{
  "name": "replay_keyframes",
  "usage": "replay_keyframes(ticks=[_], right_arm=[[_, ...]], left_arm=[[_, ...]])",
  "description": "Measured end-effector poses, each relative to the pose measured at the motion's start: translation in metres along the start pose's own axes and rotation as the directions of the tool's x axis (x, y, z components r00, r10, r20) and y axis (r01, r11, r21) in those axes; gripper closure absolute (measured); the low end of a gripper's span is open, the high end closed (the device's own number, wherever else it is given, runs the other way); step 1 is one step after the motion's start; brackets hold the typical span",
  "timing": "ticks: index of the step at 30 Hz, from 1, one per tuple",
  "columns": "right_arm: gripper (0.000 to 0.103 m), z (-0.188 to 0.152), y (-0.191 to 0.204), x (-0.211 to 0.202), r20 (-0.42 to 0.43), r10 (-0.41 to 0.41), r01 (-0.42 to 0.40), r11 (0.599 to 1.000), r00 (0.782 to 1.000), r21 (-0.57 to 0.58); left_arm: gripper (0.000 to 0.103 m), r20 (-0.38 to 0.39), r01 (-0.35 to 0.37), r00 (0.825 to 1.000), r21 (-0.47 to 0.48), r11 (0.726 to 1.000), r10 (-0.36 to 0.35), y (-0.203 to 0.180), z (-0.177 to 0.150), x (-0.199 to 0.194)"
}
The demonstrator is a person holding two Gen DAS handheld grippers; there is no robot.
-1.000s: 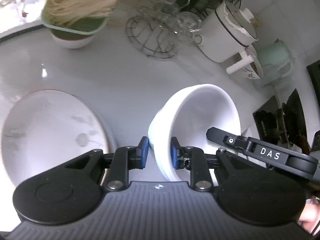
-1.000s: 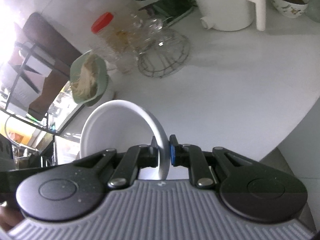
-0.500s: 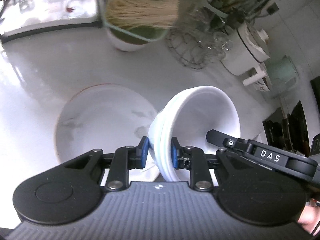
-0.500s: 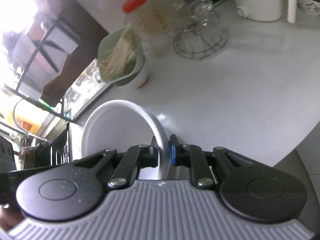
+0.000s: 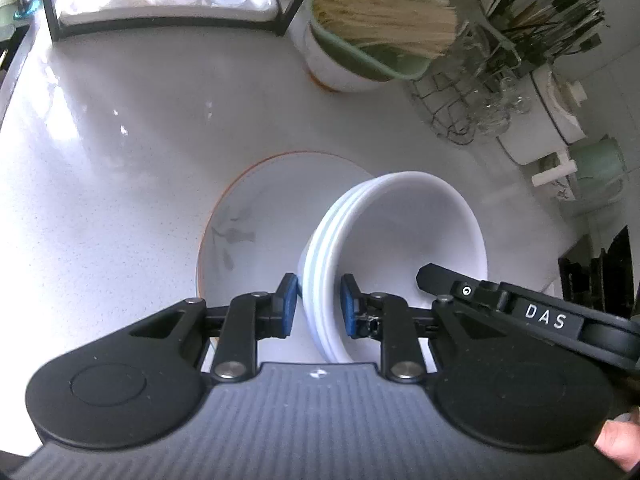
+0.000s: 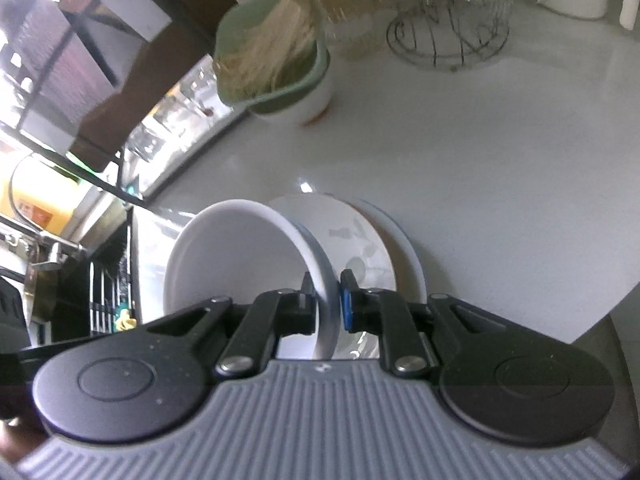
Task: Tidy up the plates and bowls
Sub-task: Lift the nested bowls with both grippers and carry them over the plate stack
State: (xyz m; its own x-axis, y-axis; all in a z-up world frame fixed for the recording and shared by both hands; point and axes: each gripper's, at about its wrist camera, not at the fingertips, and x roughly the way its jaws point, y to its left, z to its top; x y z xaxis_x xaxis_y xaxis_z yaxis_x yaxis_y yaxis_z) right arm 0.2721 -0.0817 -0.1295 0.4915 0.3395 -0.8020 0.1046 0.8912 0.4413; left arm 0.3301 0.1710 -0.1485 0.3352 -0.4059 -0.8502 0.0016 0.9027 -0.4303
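Black hand-held gripper (image 5: 318, 306): blue pads, silver screws, grey ribbed body.

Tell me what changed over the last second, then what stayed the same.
Both grippers carried the stacked white bowls across the counter until they hang over the patterned plate, which a second ago lay off to the left and now sits directly behind them. Unchanged: the left gripper and right gripper stay clamped on opposite rims, nothing released, and the plate lies flat.

bowls (image 5: 400, 240): plain white | plate (image 5: 256, 216): white, orange rim, grey leaf print | bench (image 5: 120, 140): white, speckled | basket (image 5: 372, 60), 1 o'clock: pale green
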Motion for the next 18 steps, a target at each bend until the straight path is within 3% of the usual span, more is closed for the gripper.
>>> replay_keyframes(ticks=[8,16,18], right_arm=[[0.087,0.001,-0.002,0.02,-0.021,-0.046,0.046,0.999,0.999,0.006],[0.086,0.003,-0.005,0.011,-0.022,-0.013,0.013,1.0,1.0,0.008],[0.078,0.003,-0.005,0.004,-0.008,-0.005,0.005,1.0,1.0,-0.02]], left_arm=[[0.076,-0.042,-0.006,0.999,-0.022,1.0,0.005,0.011,0.005,0.021],[0.074,0.014,-0.045,0.999,-0.019,0.999,0.045,0.006,0.008,0.007],[0.066,0.026,-0.057,0.998,-0.009,0.998,0.057,0.001,0.008,0.002]])
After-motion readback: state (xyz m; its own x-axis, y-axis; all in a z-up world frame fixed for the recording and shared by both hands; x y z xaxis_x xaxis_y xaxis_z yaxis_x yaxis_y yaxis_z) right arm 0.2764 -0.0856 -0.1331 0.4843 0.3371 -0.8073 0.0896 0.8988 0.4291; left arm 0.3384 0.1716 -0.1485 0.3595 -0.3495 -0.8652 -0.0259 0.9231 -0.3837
